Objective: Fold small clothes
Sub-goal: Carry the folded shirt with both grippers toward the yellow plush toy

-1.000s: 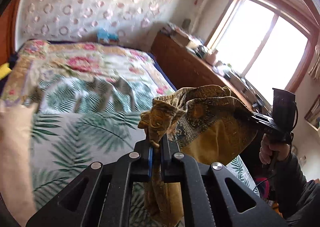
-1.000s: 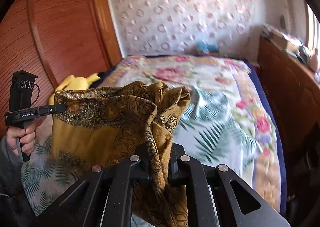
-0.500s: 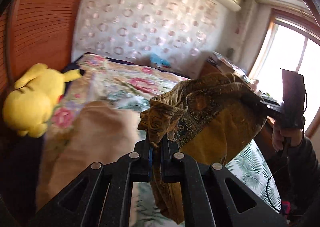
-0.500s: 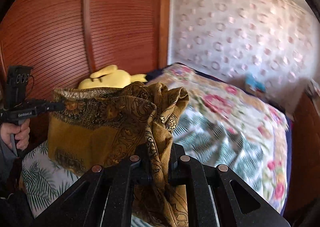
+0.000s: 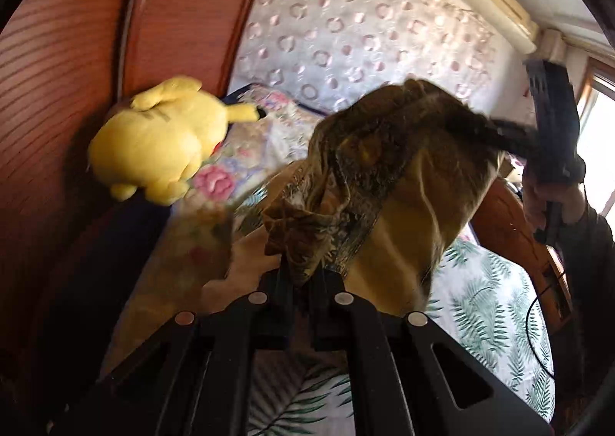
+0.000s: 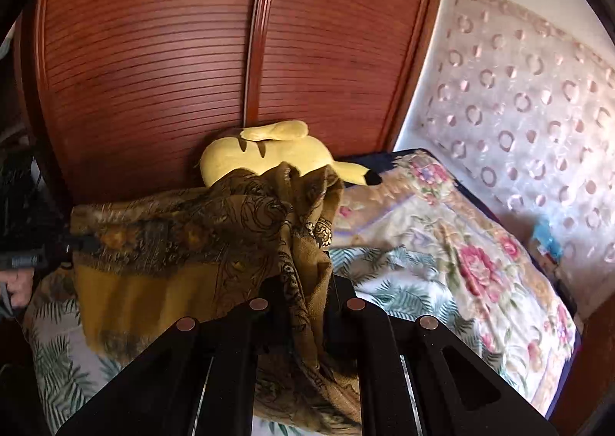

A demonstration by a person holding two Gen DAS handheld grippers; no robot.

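Observation:
A mustard-brown patterned cloth (image 5: pixel 384 186) hangs in the air between both grippers, above the bed. My left gripper (image 5: pixel 301 274) is shut on one bunched corner of it. My right gripper (image 6: pixel 303 282) is shut on the other bunched corner; the cloth (image 6: pixel 184 243) spreads from there to the left. In the left wrist view the right gripper (image 5: pixel 496 136) shows at the upper right, held in a hand. In the right wrist view the left gripper (image 6: pixel 77 243) shows at the left edge.
A bed (image 6: pixel 442 263) with a floral and palm-leaf cover lies below. A yellow plush toy (image 5: pixel 161 143) lies by the red-brown wooden wardrobe (image 6: pixel 192 51). A beige cloth (image 5: pixel 215 263) lies on the bed under the left gripper. A wooden dresser (image 5: pixel 499 220) stands at the right.
Both grippers have swung left with the cloth still held between them. The views now face the wardrobe and plush toy instead of the window side.

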